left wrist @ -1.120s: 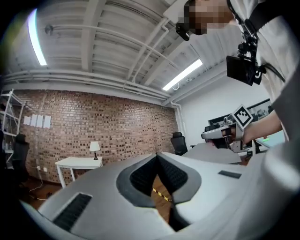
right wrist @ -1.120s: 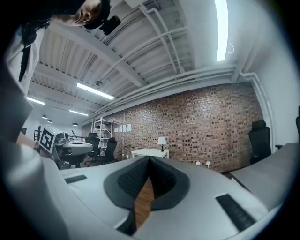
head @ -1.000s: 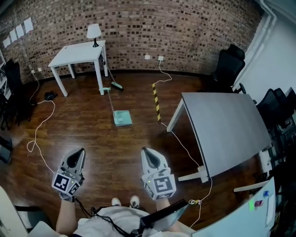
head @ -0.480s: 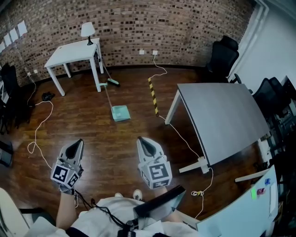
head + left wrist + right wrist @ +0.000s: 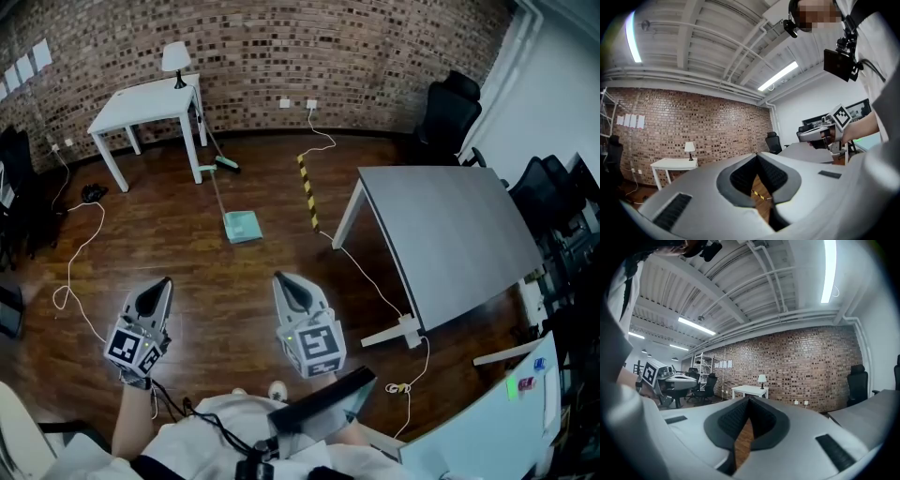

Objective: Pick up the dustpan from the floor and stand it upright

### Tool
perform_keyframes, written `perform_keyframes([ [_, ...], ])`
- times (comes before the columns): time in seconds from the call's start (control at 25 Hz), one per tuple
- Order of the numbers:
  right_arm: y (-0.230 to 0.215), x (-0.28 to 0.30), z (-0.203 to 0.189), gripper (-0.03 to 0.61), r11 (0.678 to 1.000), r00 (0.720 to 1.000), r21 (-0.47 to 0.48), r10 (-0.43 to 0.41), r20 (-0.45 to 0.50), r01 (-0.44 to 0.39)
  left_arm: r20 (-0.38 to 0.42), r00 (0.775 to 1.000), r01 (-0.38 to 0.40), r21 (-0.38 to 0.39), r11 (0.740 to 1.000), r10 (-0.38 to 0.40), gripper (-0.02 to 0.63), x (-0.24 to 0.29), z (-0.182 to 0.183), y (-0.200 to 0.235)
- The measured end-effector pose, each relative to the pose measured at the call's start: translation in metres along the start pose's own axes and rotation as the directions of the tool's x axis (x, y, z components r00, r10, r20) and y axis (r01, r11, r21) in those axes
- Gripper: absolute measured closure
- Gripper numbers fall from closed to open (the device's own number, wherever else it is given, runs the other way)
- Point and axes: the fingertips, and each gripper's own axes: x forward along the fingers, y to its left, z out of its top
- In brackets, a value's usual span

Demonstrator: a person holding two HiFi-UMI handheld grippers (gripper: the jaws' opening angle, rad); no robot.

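Head view, looking steeply down on a dark wooden floor (image 5: 187, 258). A teal long-handled dustpan (image 5: 243, 226) lies flat on the boards in the upper middle of the frame. Its thin pole runs up and left toward a white table (image 5: 145, 101), where a broom (image 5: 227, 165) leans.

At the bottom of the frame, well apart from the dustpan, are the left gripper (image 5: 159, 287) and right gripper (image 5: 284, 283). Both have their jaws pressed together with nothing between them; each gripper's own view shows only floor past the closed tips.

The dustpan looks like light, stiff plastic, its weight low in the pan. The pole is probably the place to grip, some way above the pan. It is slim and likely smooth, so a loose hold could let it twist or slip.
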Motion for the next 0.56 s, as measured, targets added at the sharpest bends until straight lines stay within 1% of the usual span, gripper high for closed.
perform_keyframes([
  [0.32,0.0038,-0.0012,0.0037,0.592,1.0,1.0,-0.002,-0.015,-0.002,0.015,-0.002,1.0,0.006,-0.015,1.0,-0.006,0.617,-0.0041,-0.0022,0.0026],
  [0.56,0.0005,-0.0037,0.0029,0.592,0.999,0.999,-0.01,-0.042,0.009,0.042,0.0,1.0,0.017,-0.015,1.0,-0.017,0.617,-0.004,-0.0039,0.0002],
])
